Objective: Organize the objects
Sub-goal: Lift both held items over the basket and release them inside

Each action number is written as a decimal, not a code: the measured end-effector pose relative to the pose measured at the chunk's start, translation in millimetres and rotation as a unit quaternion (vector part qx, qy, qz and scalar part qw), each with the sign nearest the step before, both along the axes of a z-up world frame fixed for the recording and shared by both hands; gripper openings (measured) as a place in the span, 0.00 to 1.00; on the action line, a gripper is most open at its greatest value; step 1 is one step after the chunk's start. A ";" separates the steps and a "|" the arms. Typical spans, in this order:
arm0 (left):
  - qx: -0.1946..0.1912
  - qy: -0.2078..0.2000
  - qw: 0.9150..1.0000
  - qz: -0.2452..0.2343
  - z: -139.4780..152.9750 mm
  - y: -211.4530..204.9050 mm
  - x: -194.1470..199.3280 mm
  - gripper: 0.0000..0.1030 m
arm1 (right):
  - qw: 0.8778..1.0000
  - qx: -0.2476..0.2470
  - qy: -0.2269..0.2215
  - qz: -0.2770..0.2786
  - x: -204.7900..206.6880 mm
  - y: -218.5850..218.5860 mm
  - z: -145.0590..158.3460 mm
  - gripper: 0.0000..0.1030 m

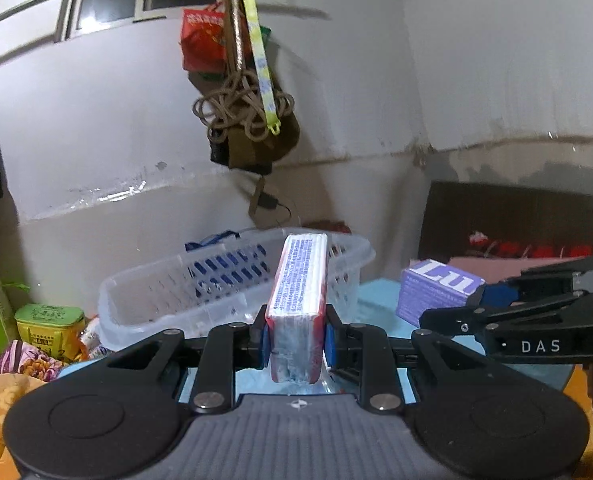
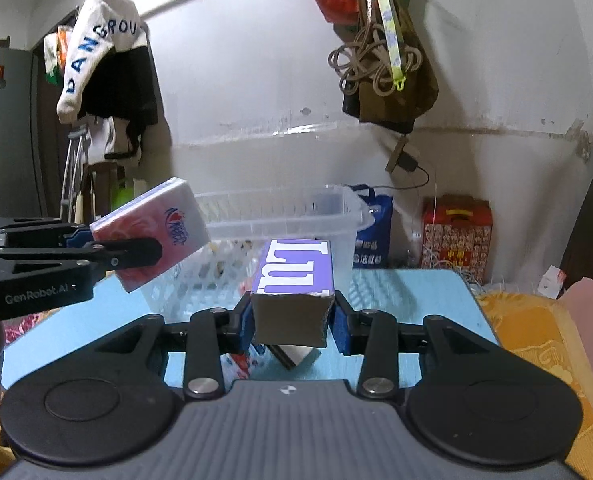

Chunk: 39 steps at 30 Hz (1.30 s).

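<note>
Both grippers are pinching something. Left gripper squeezes a pink tissue pack between its blue pads — the pack is up in the air, in front of the clear plastic basket. Right gripper squeezes a purple box with big white letters, held above the blue table, near the basket. A small flat thing lies on the table under the purple box — too hidden to tell what.
</note>
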<state>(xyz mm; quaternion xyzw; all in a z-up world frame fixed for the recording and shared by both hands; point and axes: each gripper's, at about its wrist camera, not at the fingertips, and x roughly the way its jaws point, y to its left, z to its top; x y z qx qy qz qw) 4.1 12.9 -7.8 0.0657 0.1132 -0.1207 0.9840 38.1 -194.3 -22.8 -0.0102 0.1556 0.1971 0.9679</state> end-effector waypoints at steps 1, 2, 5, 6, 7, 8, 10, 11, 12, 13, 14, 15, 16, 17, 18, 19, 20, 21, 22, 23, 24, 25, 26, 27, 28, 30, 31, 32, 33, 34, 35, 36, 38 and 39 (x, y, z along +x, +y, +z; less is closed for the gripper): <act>-0.005 -0.001 1.000 0.001 2.3 1.7 0.2 0.28 | 1.000 0.002 -0.002 0.000 0.0 0.2 1.0 0.41; -0.008 -0.002 1.000 0.002 3.9 3.4 -0.2 0.28 | 1.000 0.004 -0.005 0.000 0.0 -0.2 2.8 0.41; -0.020 -0.009 1.000 0.006 10.0 8.4 -2.6 0.28 | 1.000 0.009 -0.014 0.000 0.0 -1.8 8.8 0.41; -0.026 -0.012 1.000 0.008 12.8 10.8 -2.6 0.28 | 1.000 0.010 -0.017 0.001 1.3 -2.4 11.9 0.41; -0.031 -0.014 0.999 0.011 15.4 13.9 -3.2 0.28 | 1.000 0.012 -0.020 0.002 1.7 -2.6 14.8 0.41; -0.036 -0.016 0.999 0.015 18.9 16.5 -2.4 0.28 | 1.000 0.016 -0.022 0.005 3.8 -2.5 18.7 0.41; -0.047 -0.013 0.998 0.025 25.1 22.6 3.2 0.28 | 0.999 0.028 -0.025 0.011 9.9 -1.8 27.3 0.41; -0.049 -0.006 0.998 0.029 26.6 23.8 5.8 0.28 | 0.999 0.030 -0.024 0.012 12.4 -0.9 30.1 0.41; -0.060 0.003 0.998 0.030 28.1 27.7 10.1 0.28 | 0.999 0.035 -0.024 0.013 15.9 0.3 33.9 0.41; -0.067 0.008 0.997 0.031 29.5 30.2 12.6 0.28 | 0.999 0.039 -0.025 0.016 20.0 2.4 37.6 0.41; -0.063 0.011 0.997 0.035 31.2 31.1 15.0 0.28 | 0.999 0.040 -0.024 0.018 23.9 5.4 40.4 0.41; -0.061 0.009 0.997 0.042 33.7 31.9 16.5 0.28 | 0.999 0.038 -0.025 0.021 29.6 10.2 43.9 0.41; -0.061 0.007 0.997 0.050 37.5 33.4 19.4 0.28 | 0.999 0.031 -0.029 0.025 36.6 16.9 47.4 0.41; -0.064 0.007 0.996 0.057 42.2 35.5 24.0 0.28 | 0.999 0.017 -0.037 0.027 41.7 24.0 49.2 0.41; -0.066 0.010 0.996 0.066 46.7 37.3 29.9 0.28 | 0.999 0.002 -0.041 0.024 49.4 31.6 51.6 0.41; -0.074 0.013 0.994 0.077 51.1 40.6 35.8 0.28 | 0.999 -0.004 -0.031 0.022 59.8 37.6 53.7 0.41; -0.083 0.021 0.992 0.089 55.3 44.4 44.3 0.28 | 1.000 0.002 -0.015 0.025 71.9 41.8 55.3 0.41; -0.085 0.033 0.991 0.097 58.3 47.0 53.6 0.28 | 0.999 0.009 -0.009 0.031 82.6 45.3 56.2 0.41; -0.085 0.045 0.990 0.103 59.9 49.0 64.1 0.28 | 0.999 0.000 -0.005 0.035 92.0 50.7 56.1 0.41; -0.085 0.057 0.989 0.107 60.7 50.1 75.3 0.28 | 0.999 -0.017 -0.003 0.028 100.7 57.5 55.1 0.41; -0.087 0.068 0.988 0.112 59.5 51.4 85.7 0.28 | 0.999 -0.021 -0.002 0.026 106.9 61.1 53.7 0.41; -0.086 0.078 0.987 0.113 57.3 51.9 93.7 0.28 | 0.999 -0.020 0.000 0.029 111.7 62.8 51.9 0.41; -0.088 0.083 0.986 0.115 54.2 53.0 100.6 0.28 | 0.999 -0.020 0.003 0.029 116.0 64.7 50.4 0.41; -0.087 0.085 0.986 0.118 50.2 53.4 105.3 0.28 | 0.999 -0.021 0.004 0.029 119.4 66.1 49.1 0.41; -0.084 0.087 0.985 0.120 46.1 53.6 107.0 0.28 | 0.999 -0.022 0.004 0.027 121.6 67.5 47.5 0.41; -0.088 0.087 0.984 0.124 40.2 54.8 111.6 0.29 | 0.999 -0.016 -0.005 0.029 121.5 65.0 45.8 0.43; -0.088 0.089 0.984 0.126 38.7 55.9 113.8 0.29 | 0.999 -0.014 -0.004 0.033 121.9 65.0 45.8 0.45; -0.088 0.091 0.984 0.129 37.2 56.6 114.3 0.31 | 0.999 -0.017 0.002 0.035 123.6 66.7 46.3 0.62; -0.085 0.090 0.984 0.131 35.7 57.0 115.5 0.40 | 0.999 -0.023 0.005 0.030 124.4 68.3 46.4 0.89; -0.082 0.088 0.983 0.136 34.7 57.2 114.7 0.51 | 0.999 -0.030 -0.008 0.014 120.5 68.7 46.1 0.95; -0.080 0.081 0.983 0.146 36.5 58.8 114.7 0.71 | 0.999 -0.030 -0.028 0.003 114.9 67.1 46.8 0.97; -0.079 0.066 0.983 0.154 37.5 59.8 110.1 0.74 | 0.999 -0.023 -0.046 0.001 106.4 62.5 47.7 1.00; -0.072 0.037 0.985 0.149 41.8 59.3 95.8 0.74 | 0.999 -0.006 -0.050 0.005 92.8 49.6 50.9 1.00; -0.071 0.025 0.987 0.142 44.5 59.0 84.9 0.74 | 0.999 0.000 -0.049 0.001 84.7 41.7 51.8 1.00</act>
